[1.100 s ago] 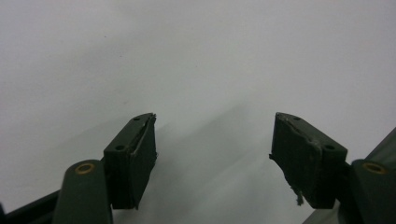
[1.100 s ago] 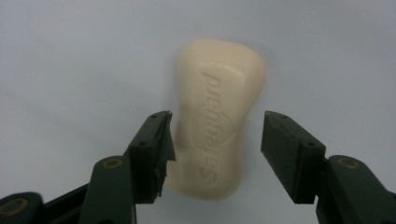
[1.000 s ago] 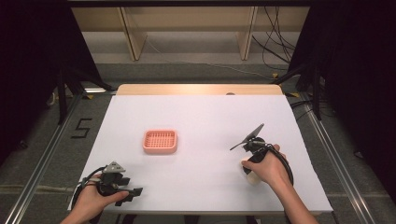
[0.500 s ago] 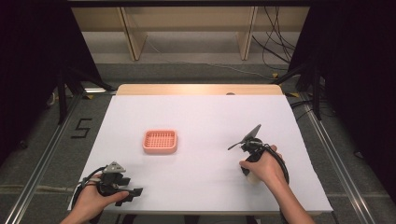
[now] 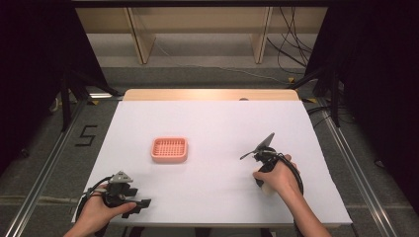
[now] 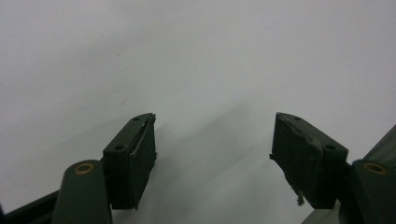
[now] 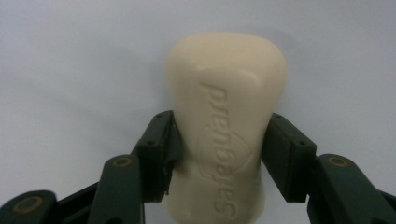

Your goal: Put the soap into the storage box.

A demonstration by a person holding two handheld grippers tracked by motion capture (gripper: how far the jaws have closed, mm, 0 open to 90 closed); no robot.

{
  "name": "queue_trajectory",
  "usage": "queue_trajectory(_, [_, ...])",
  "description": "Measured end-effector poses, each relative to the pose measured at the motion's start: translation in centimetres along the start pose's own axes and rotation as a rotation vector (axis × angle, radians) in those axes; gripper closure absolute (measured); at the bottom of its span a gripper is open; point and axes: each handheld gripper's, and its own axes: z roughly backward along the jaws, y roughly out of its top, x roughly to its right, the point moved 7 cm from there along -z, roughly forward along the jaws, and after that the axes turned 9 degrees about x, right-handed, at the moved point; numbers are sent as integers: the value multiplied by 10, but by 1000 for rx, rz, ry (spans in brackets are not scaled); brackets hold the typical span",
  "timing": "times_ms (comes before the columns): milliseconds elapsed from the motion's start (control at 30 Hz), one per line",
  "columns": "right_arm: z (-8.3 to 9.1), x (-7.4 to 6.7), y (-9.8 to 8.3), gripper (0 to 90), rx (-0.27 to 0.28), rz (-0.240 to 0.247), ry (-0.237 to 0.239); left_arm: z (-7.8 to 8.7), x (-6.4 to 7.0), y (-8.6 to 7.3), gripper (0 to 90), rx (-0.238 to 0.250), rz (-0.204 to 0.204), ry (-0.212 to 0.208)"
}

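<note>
Cream-coloured soap bar (image 7: 227,126), embossed with lettering on its upper face, clamped between the two black jaws of the right gripper (image 7: 219,154); both pads pressed against the bar's long sides at about mid-length, rounded far end projecting beyond the jaw tips over the white table surface (image 7: 70,60). Whether resting on the sheet or lifted just clear of it: cannot be told from the right gripper view. High view: right gripper (image 5: 262,183) at the right-hand side of the table, toward the near edge, enclosed by the right hand (image 5: 276,177), black cable looped beside the wrist; pale end of the soap bar (image 5: 267,188) just visible beneath the hand.

Left gripper (image 6: 212,140): jaws spread wide apart, nothing between them, plain white table surface ahead. High view: left gripper (image 5: 141,205) at the near left corner of the table, low over the sheet, held by the left hand (image 5: 99,211), grey three-cornered plate on top.

Salmon-pink rectangular tray (image 5: 169,149) with a gridded floor, left of the table's centre, well apart from both grippers and from the soap bar. White table (image 5: 212,123), with a strip of bare wood along the far edge.
</note>
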Motion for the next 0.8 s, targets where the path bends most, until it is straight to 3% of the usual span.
queue_trajectory(33, [-1, -2, 0, 498, 6, -22, -8, 0, 0, 0, 303, 1, 0, 0])
queue_trajectory(133, [-1, -2, 0, 502, -2, -14, -6, 0, 0, 0, 303, 1, 7, -3])
queue_trajectory(200, [-1, 0, 0, 503, -6, 16, 8, 0, 0, 0, 303, 0, 1, 0])
queue_trajectory(400, [0, -1, -1, 502, -5, 8, 6, -1, -1, 0, 303, 1, 4, 7])
queue_trajectory(600, [0, 1, -1, 503, 18, 39, 15, -1, 0, -1, 303, -1, 1, -4])
queue_trajectory(667, [-1, 0, -1, 503, 37, 20, 2, -2, -1, 0, 303, 7, 7, 1])
queue_trajectory(767, [0, -1, -2, 504, 38, 41, 13, 0, -2, -1, 302, -6, -1, -3])
queue_trajectory(800, [-1, -1, -2, 503, 52, 54, -3, -1, -1, -1, 303, 0, 5, -1])
